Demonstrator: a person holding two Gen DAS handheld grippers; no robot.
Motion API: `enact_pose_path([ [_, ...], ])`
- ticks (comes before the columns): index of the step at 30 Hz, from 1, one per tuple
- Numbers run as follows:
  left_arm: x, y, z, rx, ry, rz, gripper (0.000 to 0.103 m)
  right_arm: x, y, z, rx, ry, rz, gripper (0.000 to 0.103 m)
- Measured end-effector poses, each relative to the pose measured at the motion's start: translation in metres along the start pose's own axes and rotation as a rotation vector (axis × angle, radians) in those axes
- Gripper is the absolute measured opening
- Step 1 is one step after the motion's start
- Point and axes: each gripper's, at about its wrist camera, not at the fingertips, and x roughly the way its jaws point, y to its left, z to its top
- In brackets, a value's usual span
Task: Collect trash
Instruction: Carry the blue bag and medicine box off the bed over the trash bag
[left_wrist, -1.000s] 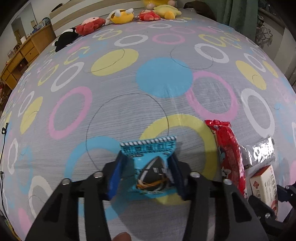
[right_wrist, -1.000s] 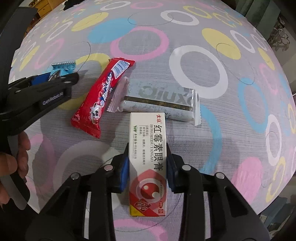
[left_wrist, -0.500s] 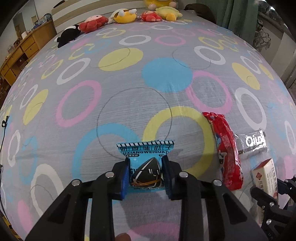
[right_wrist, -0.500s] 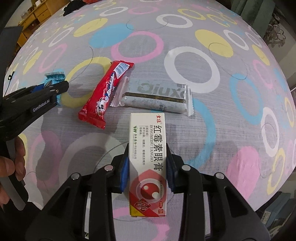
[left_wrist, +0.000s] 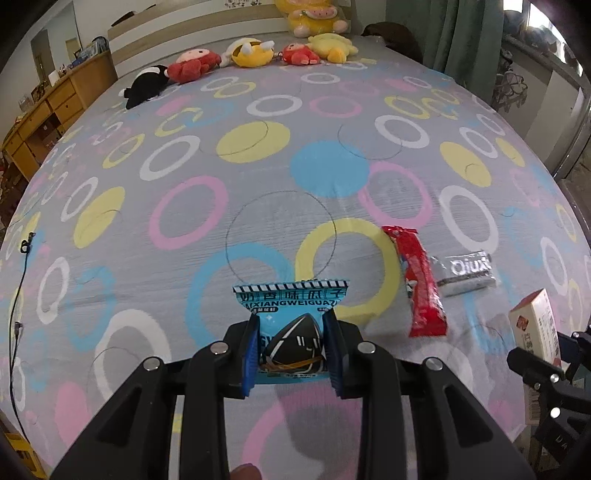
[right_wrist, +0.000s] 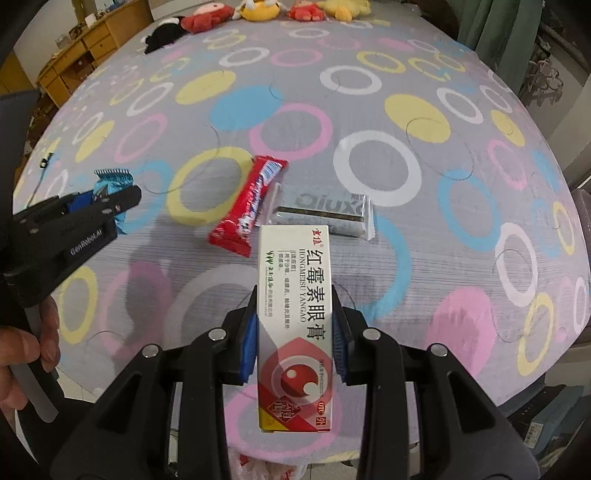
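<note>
My left gripper (left_wrist: 291, 350) is shut on a blue snack packet (left_wrist: 291, 314) and holds it lifted above the bed; the same packet (right_wrist: 110, 181) shows in the right wrist view at the left. My right gripper (right_wrist: 293, 332) is shut on a white and red medicine box (right_wrist: 293, 314), raised off the sheet; that box (left_wrist: 537, 325) appears at the right edge of the left wrist view. A red candy wrapper (right_wrist: 247, 206) and a silver foil packet (right_wrist: 325, 214) lie side by side on the bedsheet between the two grippers.
The bed (left_wrist: 184, 221) carries a grey sheet with coloured rings. Several plush toys (left_wrist: 247, 51) line its far edge. A wooden dresser (left_wrist: 48, 110) stands at the left, green curtains (left_wrist: 461, 37) at the far right. A white bag (right_wrist: 258, 469) shows below the bed's near edge.
The left gripper closed on the blue packet and lifted it off the sheet. The right gripper rose with the medicine box, so the bed looks farther away in both views.
</note>
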Motion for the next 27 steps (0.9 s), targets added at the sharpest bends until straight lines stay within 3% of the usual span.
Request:
enact_pose_path([
  [16, -0.106, -0.019, -0.029, 0.034, -0.135, -0.051, 0.030, -0.101, 0.002, -0.028, -0.006, -0.151, 0.037, 0.032],
  [27, -0.170, -0.025, -0.078, 0.073, -0.193, -0.094, 0.030, -0.168, 0.006, -0.080, -0.024, -0.249, 0.048, 0.032],
])
